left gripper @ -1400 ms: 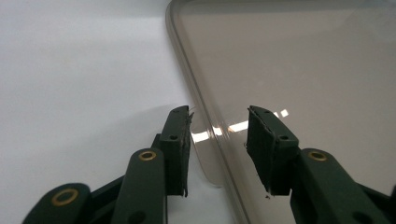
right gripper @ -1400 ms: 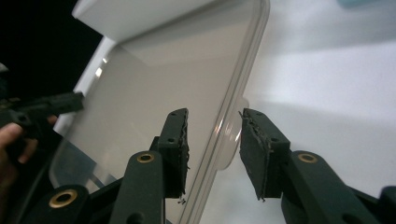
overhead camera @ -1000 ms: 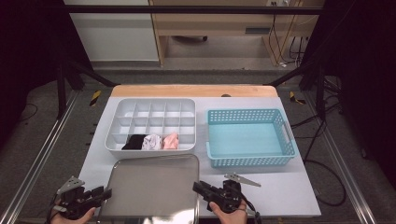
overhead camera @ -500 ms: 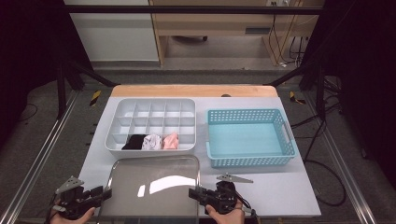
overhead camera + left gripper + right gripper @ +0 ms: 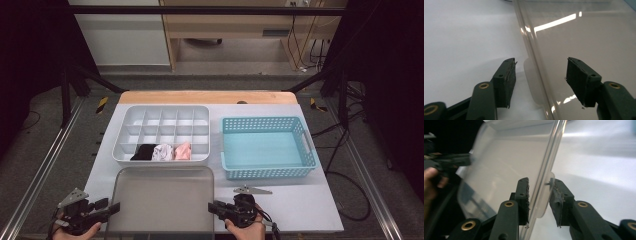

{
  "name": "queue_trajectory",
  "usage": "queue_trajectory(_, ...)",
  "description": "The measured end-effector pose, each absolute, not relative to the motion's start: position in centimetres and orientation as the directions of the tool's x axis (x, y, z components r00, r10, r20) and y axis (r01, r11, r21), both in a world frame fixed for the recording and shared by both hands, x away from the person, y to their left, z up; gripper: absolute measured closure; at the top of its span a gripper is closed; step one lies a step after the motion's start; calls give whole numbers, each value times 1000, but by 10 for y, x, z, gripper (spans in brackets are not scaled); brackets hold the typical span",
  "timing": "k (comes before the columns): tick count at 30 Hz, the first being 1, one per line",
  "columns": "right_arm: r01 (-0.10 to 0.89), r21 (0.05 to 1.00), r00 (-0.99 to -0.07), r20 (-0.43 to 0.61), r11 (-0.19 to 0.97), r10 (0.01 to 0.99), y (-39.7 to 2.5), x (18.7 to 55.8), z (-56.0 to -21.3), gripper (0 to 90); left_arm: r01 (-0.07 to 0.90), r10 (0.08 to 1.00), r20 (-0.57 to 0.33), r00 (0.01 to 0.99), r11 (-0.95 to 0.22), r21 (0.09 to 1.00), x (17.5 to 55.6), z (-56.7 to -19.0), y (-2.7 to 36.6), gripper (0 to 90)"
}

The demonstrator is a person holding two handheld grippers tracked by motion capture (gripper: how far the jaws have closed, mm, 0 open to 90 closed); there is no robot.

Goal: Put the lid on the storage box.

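Observation:
A clear plastic lid (image 5: pixel 162 197) lies at the table's front, just before a white compartment tray (image 5: pixel 165 106). My right gripper (image 5: pixel 212 206) is at the lid's right edge. In the right gripper view its jaws (image 5: pixel 539 181) are shut on the lid's rim and small tab (image 5: pixel 506 162), and the lid looks tilted. My left gripper (image 5: pixel 116 207) is at the lid's left edge. In the left gripper view it stands open (image 5: pixel 540 62), one jaw on each side of the rim (image 5: pixel 586 32), touching nothing.
The tray's front row holds a black (image 5: pixel 145 151), a white (image 5: pixel 162 151) and a pink (image 5: pixel 183 151) rolled cloth. An empty light-blue basket (image 5: pixel 265 120) stands right of it. The other hand and left gripper (image 5: pixel 451 161) appear beyond the lid.
The right gripper has slid left onto the lid's right edge. The lid flashed a reflection half a second ago as it shifted. The left gripper has barely moved.

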State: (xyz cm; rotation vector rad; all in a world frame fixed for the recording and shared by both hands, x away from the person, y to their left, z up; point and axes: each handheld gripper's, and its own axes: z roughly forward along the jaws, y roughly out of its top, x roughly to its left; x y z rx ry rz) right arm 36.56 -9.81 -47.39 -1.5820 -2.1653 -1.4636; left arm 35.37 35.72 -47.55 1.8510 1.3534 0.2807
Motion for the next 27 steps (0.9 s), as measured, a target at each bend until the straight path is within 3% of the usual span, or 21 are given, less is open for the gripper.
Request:
queue_trajectory(18,774,634,-447,545,1,709,-97,366,-474,720,698,880,-290,376,-63,713,350,-466,356,531)
queue_trajectory(27,760,650,-452,527,1,720,-98,366,-460,747,637,891,-274,362,-22,771,344,-445,354,605)
